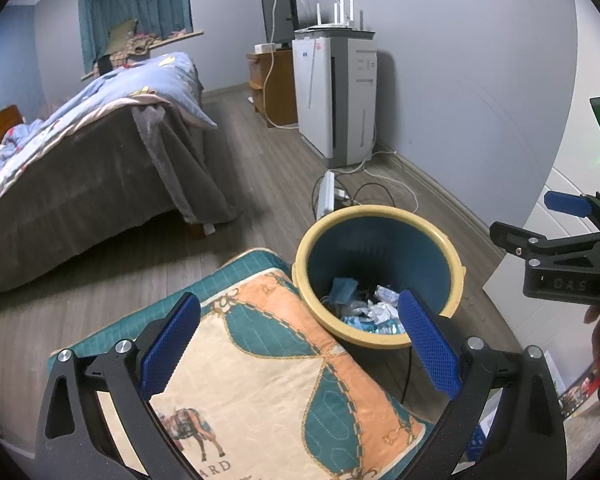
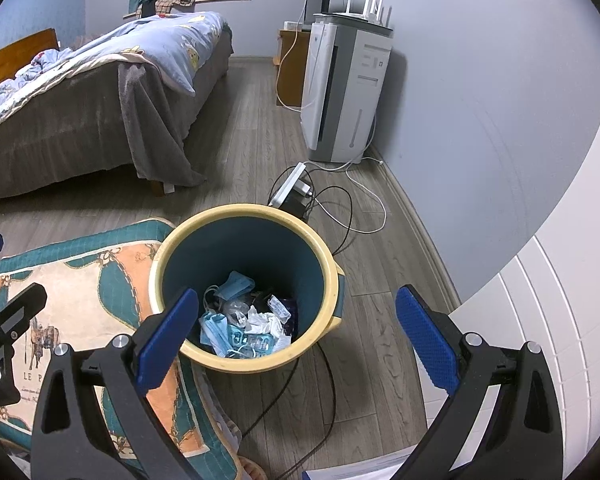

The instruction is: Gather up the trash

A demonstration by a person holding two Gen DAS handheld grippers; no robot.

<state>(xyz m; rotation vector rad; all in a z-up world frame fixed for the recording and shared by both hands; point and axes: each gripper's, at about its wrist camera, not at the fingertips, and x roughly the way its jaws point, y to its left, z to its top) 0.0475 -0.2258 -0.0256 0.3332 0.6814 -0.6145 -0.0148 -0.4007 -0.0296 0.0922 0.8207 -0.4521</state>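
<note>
bed (image 1: pixel 80 152) cropped, bin (image 2: pixel 244 292) bottom trash-covered

Both fisheye views look forward and down from close above the floor (image 2: pixel 236 152), toward the far wall; the left wrist view sits over the patterned cushion (image 1: pixel 268 360), the right one nearly over the bin (image 2: pixel 320 256); both share bin, cushion, bed (image 1: pixel 80 168) and, seemingly, an air purifier (image 2: pixel 340 88).

Upright yellow-rimmed bin (image 2: pixel 248 216) holds crumpled trash (image 2: pixel 248 320) (masks, probably).
</note>
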